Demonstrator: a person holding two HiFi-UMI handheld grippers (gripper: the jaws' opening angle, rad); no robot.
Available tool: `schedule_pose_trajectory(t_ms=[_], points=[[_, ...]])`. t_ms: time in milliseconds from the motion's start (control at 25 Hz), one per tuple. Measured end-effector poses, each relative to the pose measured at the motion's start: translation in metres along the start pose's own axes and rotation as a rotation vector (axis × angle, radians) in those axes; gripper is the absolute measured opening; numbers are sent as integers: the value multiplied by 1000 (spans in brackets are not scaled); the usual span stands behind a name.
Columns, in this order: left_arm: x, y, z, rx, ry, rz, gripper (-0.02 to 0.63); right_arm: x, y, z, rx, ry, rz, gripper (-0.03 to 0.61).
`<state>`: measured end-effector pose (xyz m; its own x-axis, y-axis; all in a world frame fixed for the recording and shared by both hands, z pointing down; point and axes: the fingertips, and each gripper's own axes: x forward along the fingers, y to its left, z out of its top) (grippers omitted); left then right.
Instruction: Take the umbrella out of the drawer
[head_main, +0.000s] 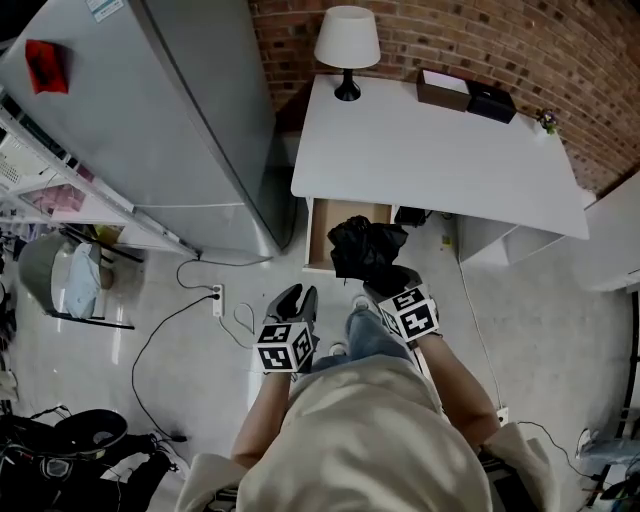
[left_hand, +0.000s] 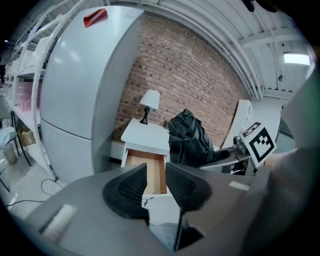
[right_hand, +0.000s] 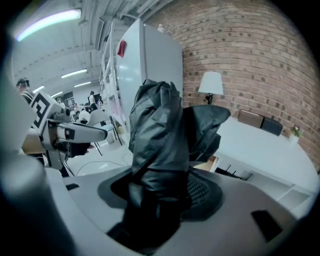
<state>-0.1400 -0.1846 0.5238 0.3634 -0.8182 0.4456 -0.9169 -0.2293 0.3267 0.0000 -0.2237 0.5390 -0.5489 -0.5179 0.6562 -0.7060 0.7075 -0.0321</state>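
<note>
Bunching into loose folds, the black folded fabric umbrella (right_hand: 165, 135) is clamped in the right hand-held gripper (head_main: 385, 280), whose two dark ribbed pads press on its lower end from either side. Its long axis runs roughly along the line that gripper points, out and upward from the jaws toward the white tabletop (head_main: 430, 150). In the head view the bundle covers the right half of the open wooden drawer (head_main: 322, 232). From the left gripper view it hangs at about tabletop height, to the right of the drawer's bare wooden floor, so it looks to be clear of the drawer.

The left hand-held gripper (head_main: 297, 300) is beside the right one, a little lower and to its left. Its jaws stand a narrow gap apart with nothing between them, pointing at the drawer front. The right hand is the one on the umbrella. I judge the left is the nearer to the drawer should it need closing.

Farther out, a white-shaded table lamp (head_main: 347, 45) stands at the tabletop's back corner against the red brick wall (head_main: 470, 40), and a tall grey refrigerator (head_main: 170, 110) stands left of the drawer.
</note>
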Motion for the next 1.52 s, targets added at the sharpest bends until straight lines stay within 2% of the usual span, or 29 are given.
schedule_pose_trajectory(t_ms=[280, 560, 1520], points=[[-14, -11, 20, 68, -41, 0, 56, -40, 11, 16, 114, -125, -1, 250], [-24, -12, 25, 113, -63, 15, 24, -63, 16, 32, 158, -217, 3, 250], [-26, -15, 31, 99, -85, 7, 11, -67, 11, 44, 195, -274, 3, 250]])
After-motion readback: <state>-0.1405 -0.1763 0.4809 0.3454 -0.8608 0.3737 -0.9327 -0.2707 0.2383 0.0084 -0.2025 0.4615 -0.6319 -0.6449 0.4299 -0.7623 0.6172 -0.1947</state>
